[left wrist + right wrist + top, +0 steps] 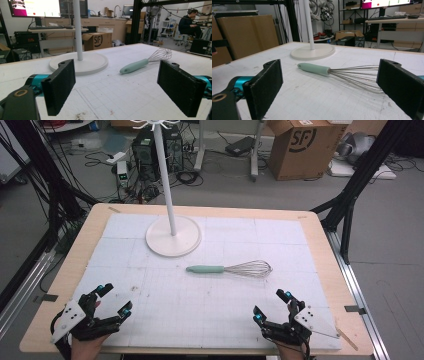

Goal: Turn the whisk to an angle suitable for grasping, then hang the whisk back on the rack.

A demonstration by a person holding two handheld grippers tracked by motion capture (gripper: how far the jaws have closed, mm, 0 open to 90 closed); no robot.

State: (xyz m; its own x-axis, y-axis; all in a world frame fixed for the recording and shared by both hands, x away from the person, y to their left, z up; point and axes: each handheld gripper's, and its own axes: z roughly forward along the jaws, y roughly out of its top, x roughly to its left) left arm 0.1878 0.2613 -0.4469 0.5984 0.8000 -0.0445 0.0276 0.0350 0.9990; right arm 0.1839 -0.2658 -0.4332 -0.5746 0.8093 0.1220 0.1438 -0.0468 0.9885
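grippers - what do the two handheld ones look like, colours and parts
Both the left gripper and the right gripper have black bodies, teal-blue joints by the jaws and a grey three-cornered plate on top. In the gripper views each jaw is a flat black rectangular pad with a fine rough texture.

Whisk [232, 268] lying flat mid-table [320, 285], handle pointing left, wires right. Stand [173, 236] upright just behind it, toward far left of centre. Left gripper [114, 301] at near-left corner, right gripper [270, 306] at near-right; both well apart from whisk.
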